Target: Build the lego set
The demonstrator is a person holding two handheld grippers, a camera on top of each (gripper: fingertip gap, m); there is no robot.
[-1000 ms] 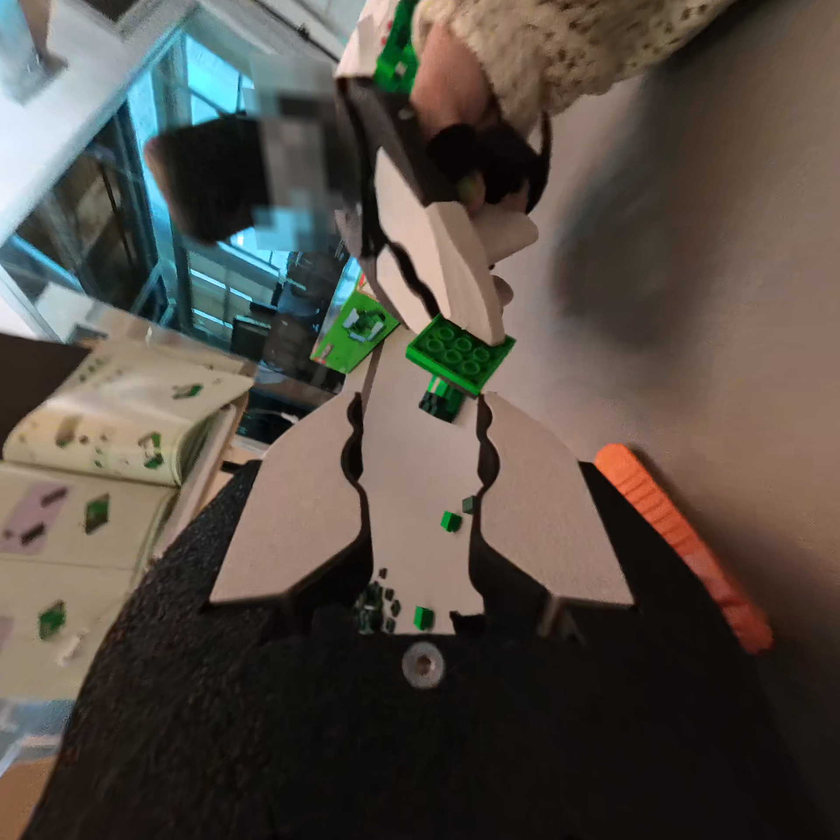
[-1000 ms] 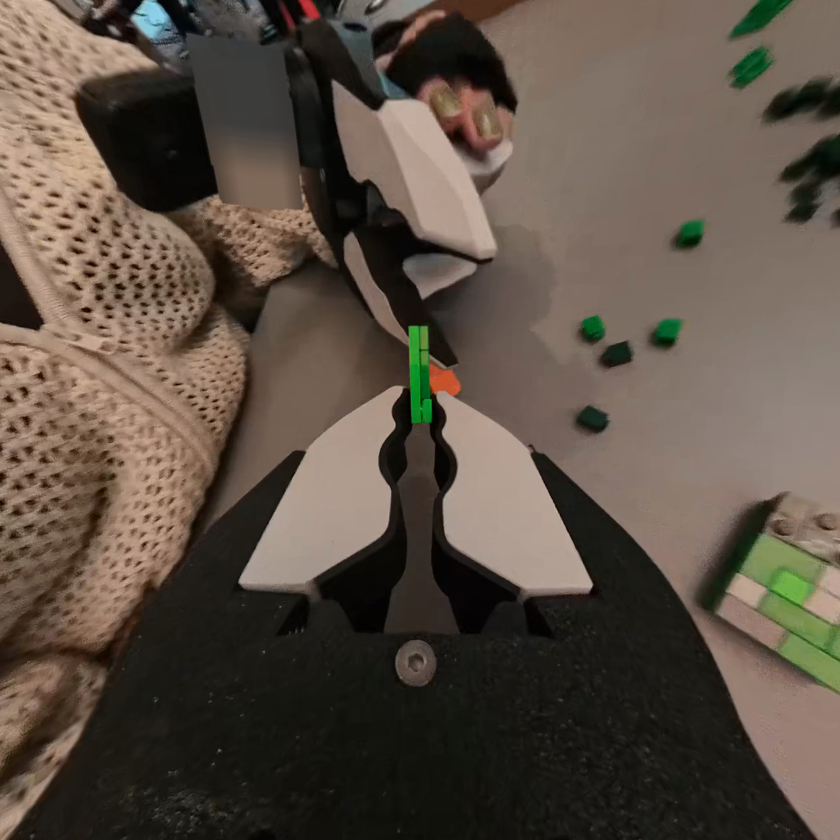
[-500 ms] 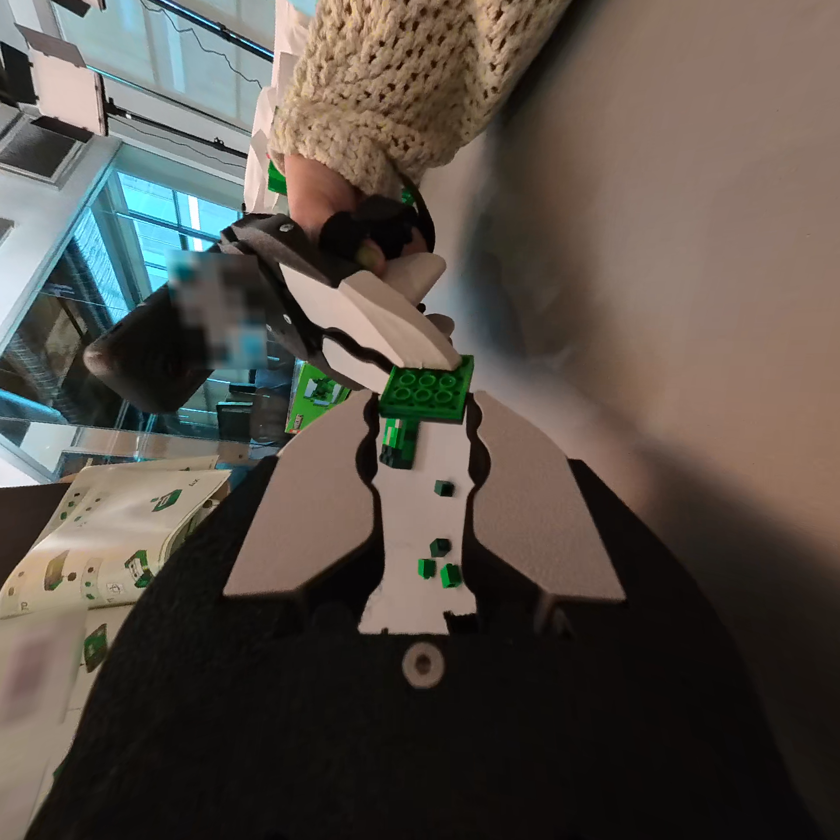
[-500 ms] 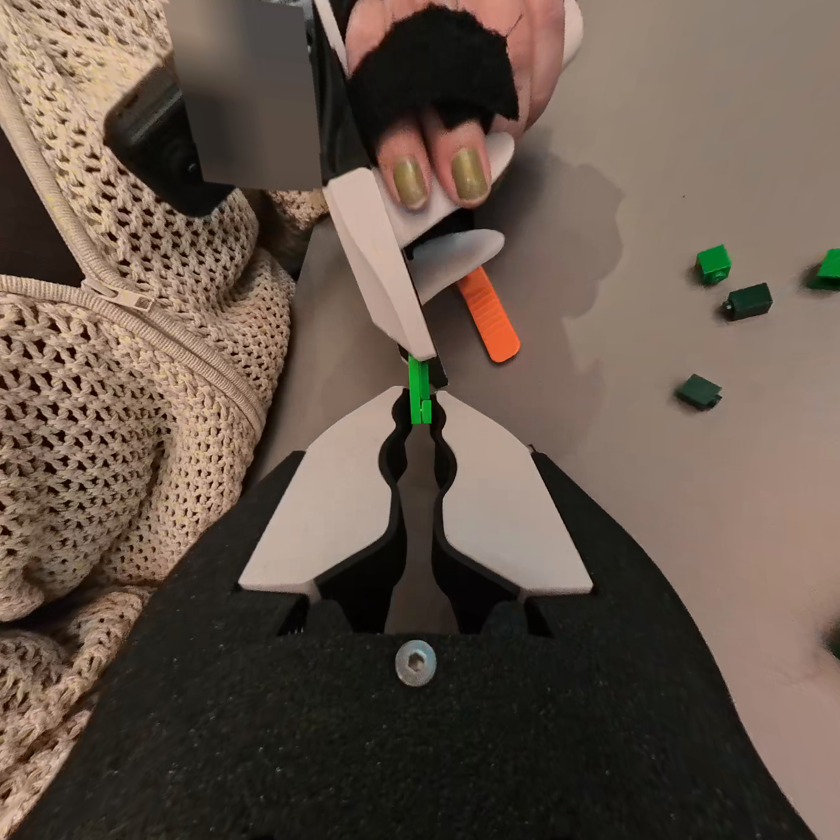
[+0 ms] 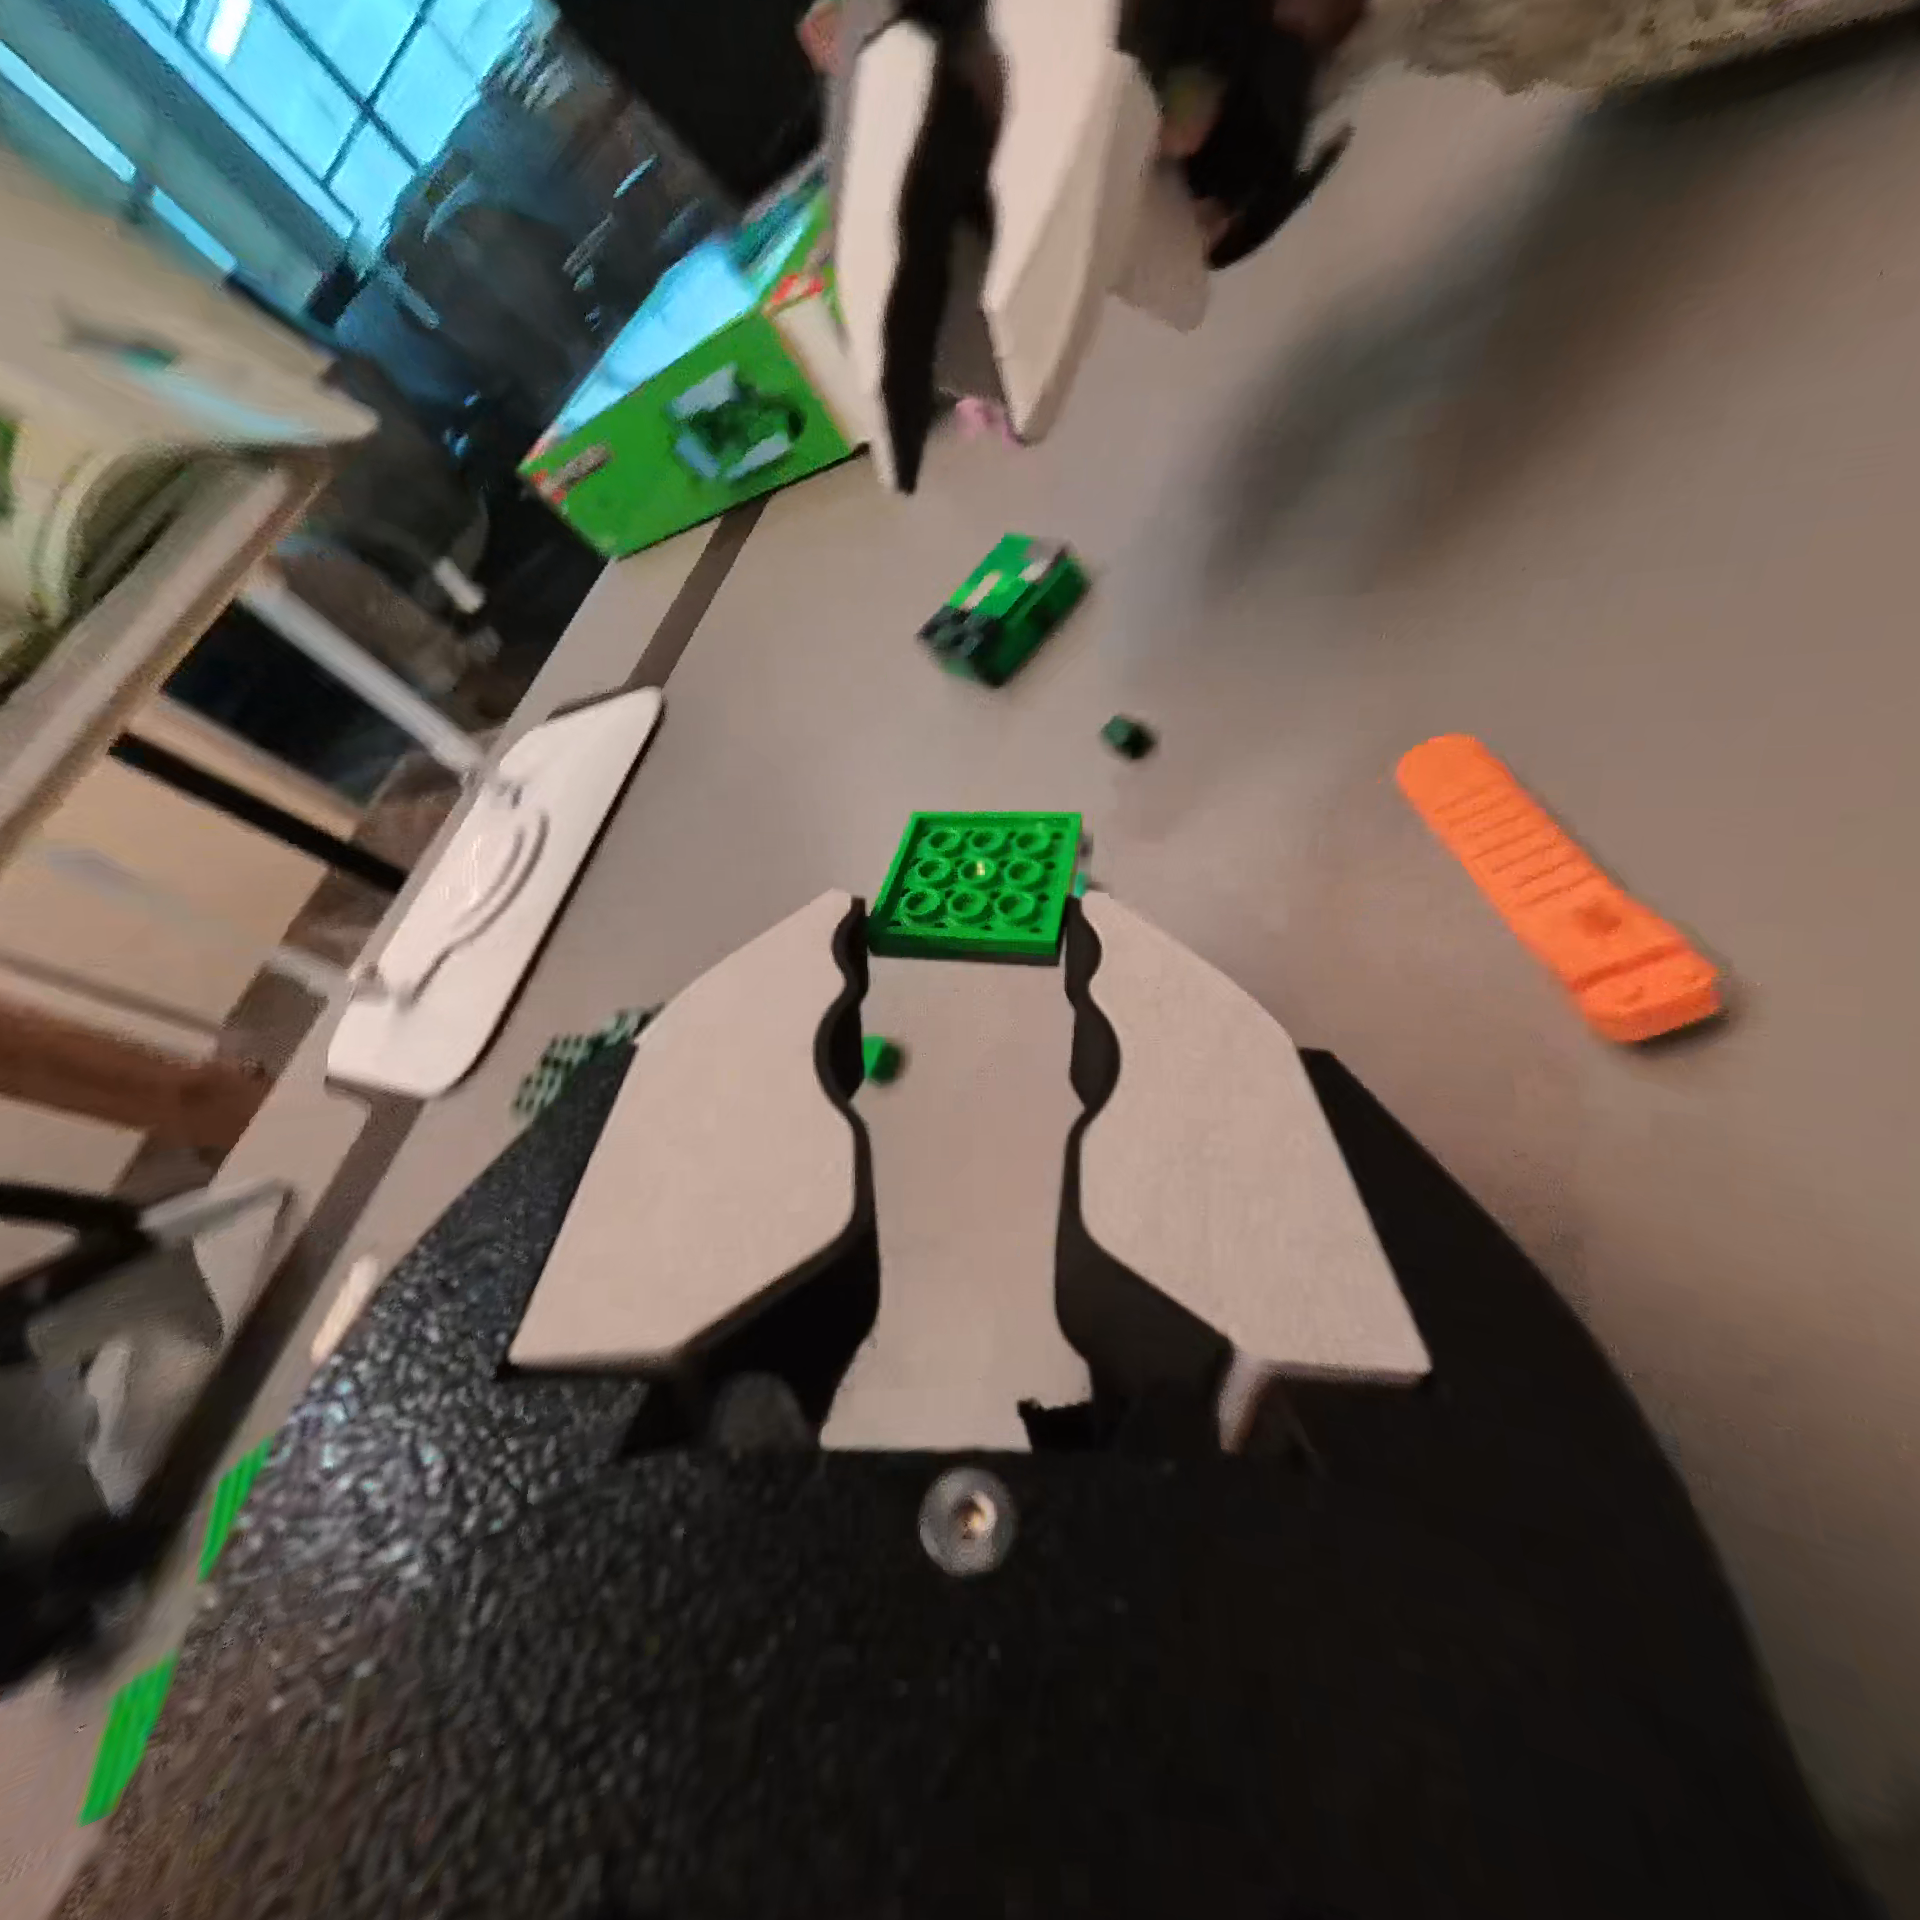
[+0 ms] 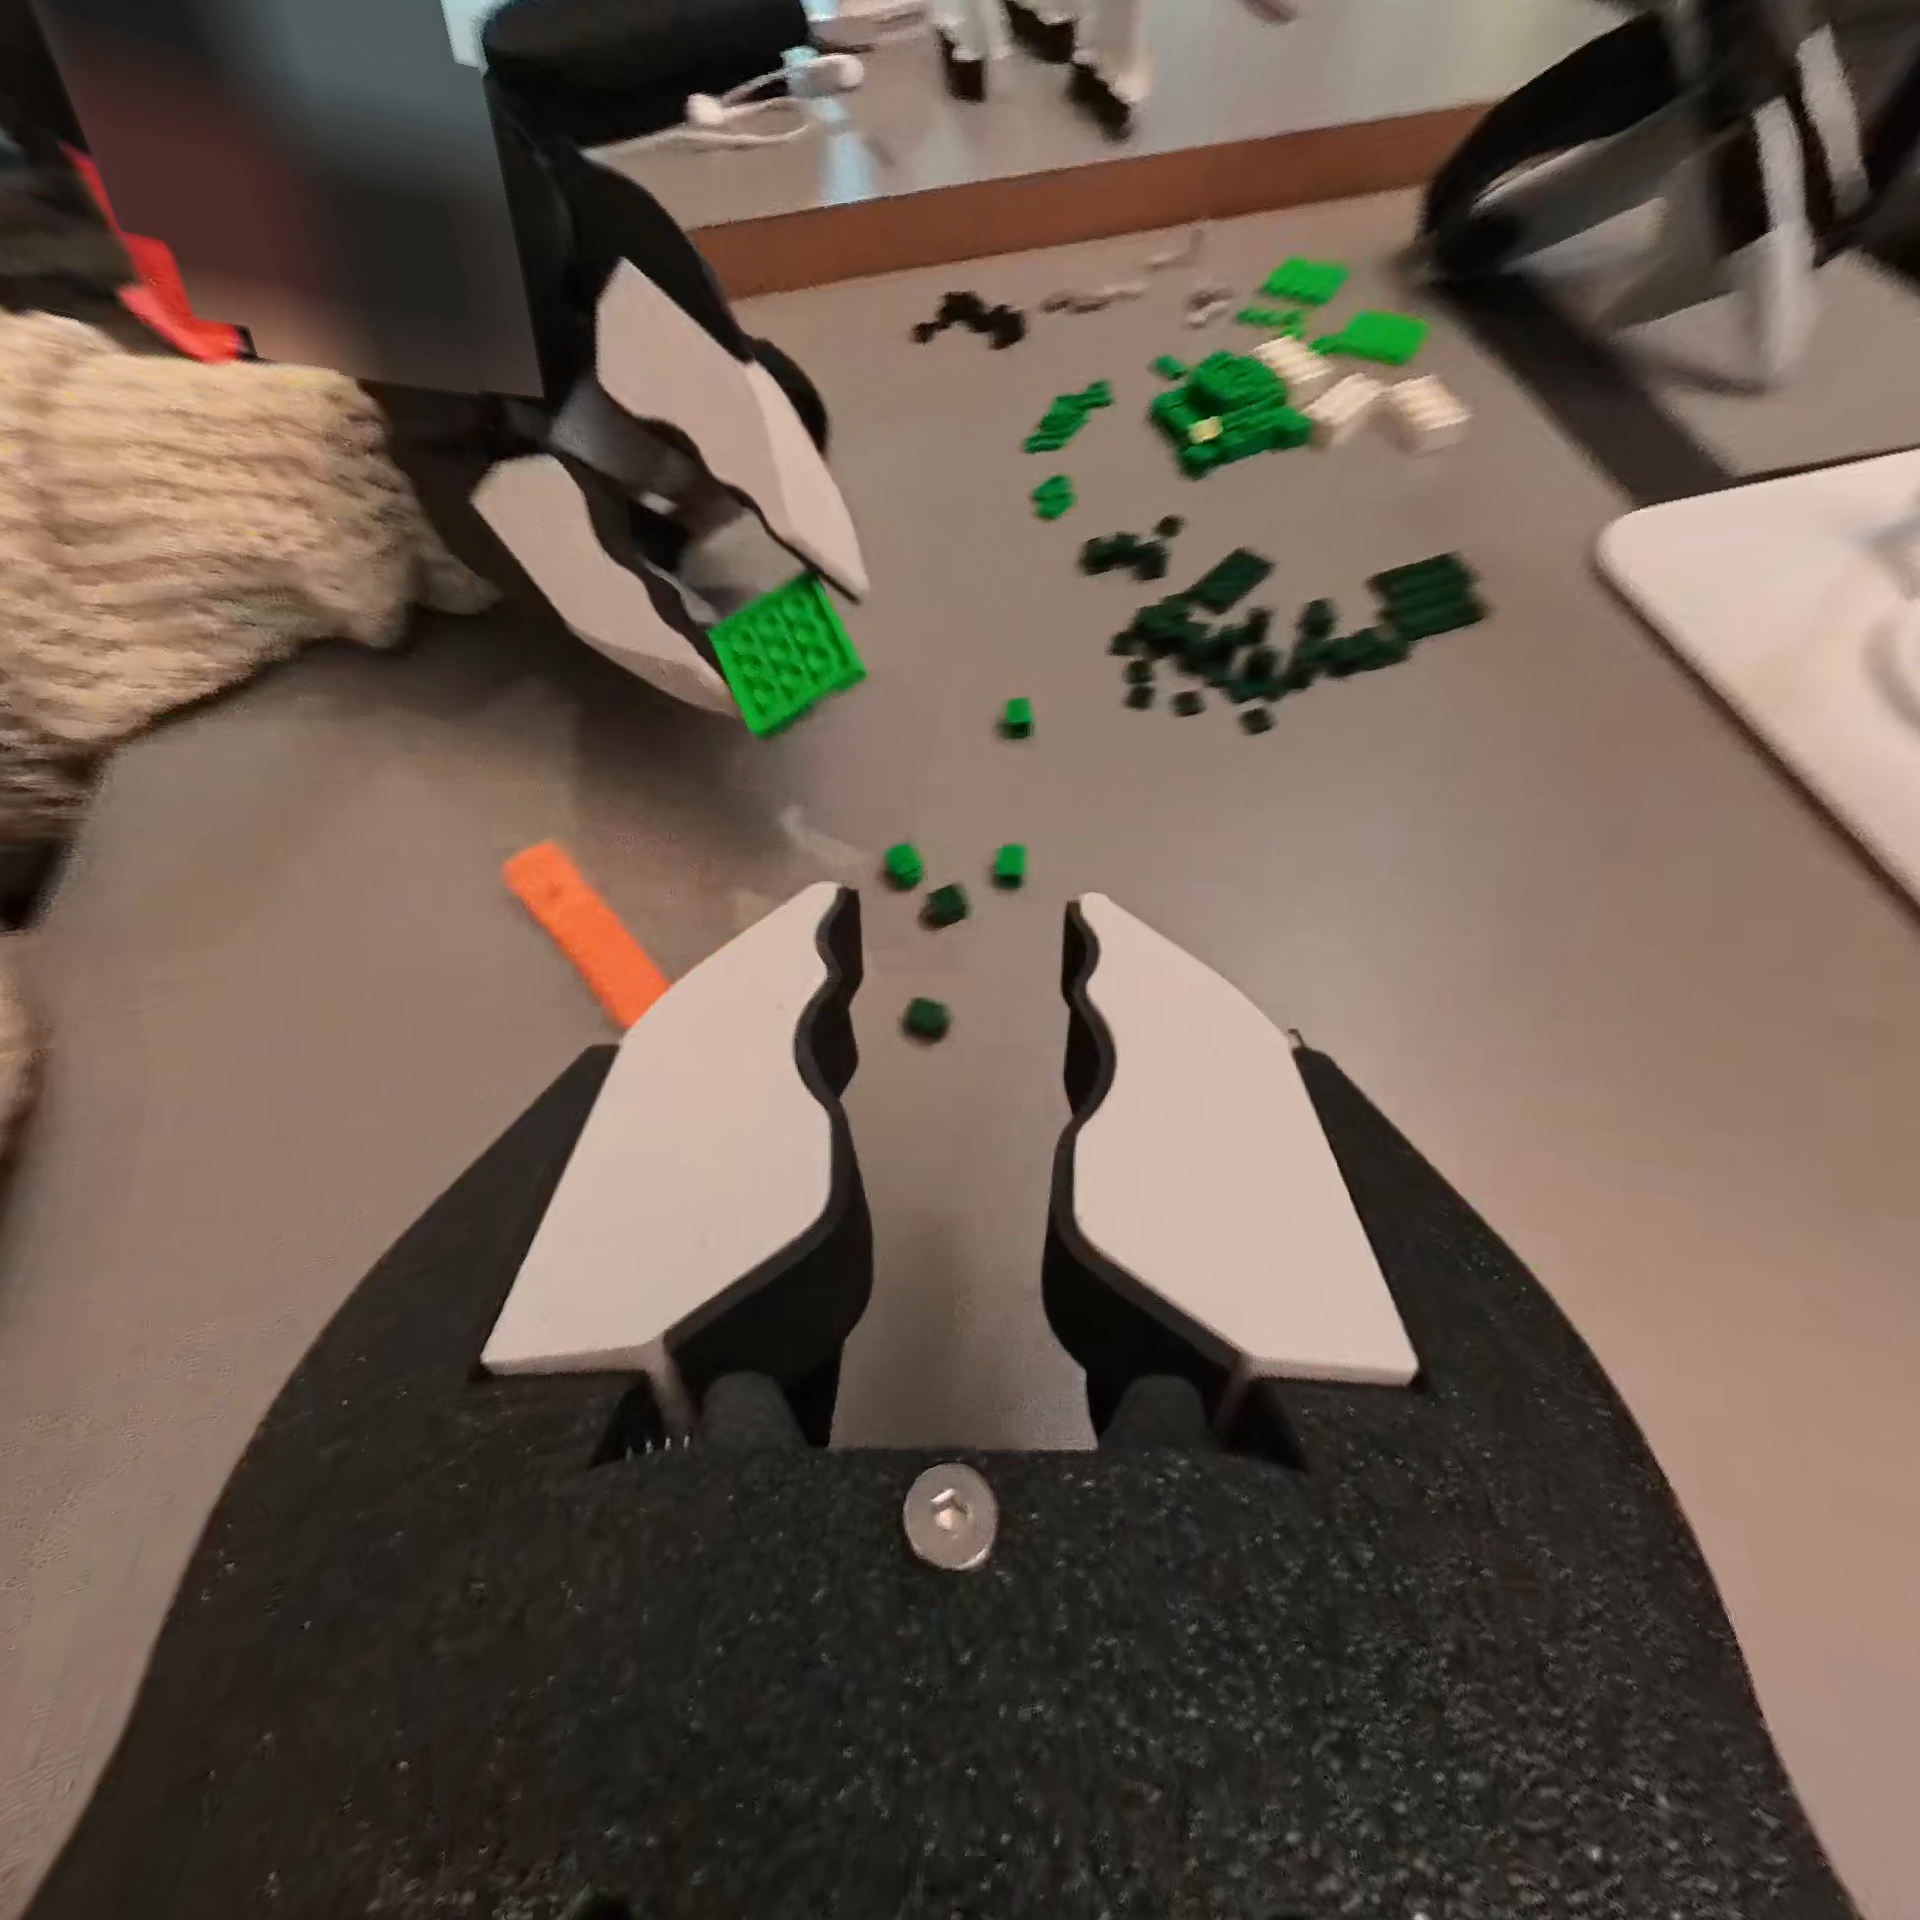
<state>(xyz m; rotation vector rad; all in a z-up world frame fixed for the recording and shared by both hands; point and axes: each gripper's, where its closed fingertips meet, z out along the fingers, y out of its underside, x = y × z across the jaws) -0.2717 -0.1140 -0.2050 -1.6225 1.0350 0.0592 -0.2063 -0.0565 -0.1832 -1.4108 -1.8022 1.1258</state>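
I have the left gripper (image 5: 966, 914) clamped on a bright green square studded plate (image 5: 975, 885), its two pale fingers pinching the plate's opposite edges so the stud face stays flat and open to the camera, which I judge is a hold meant to present it for adding pieces on top; from the right wrist view the same plate (image 6: 788, 655) hangs tilted above the grey tabletop (image 6: 1351, 935), clear of the surface, at the left of the scene. My right gripper (image 6: 961, 904) has its jaws spread wide with nothing between them, hovering low over a few small dark and bright green bricks (image 6: 940, 904) that sit just beyond the tips, so I reckon it is lined up to pick one. A flat orange brick separator (image 6: 582, 930) lies on the table just left of the right fingers. Farther off, a heap of dark green pieces (image 6: 1278, 634) and a part-built green and white block (image 6: 1236, 410) rest on the far right; motion blur hides their detail. The plate itself looks clean, thin and unattached
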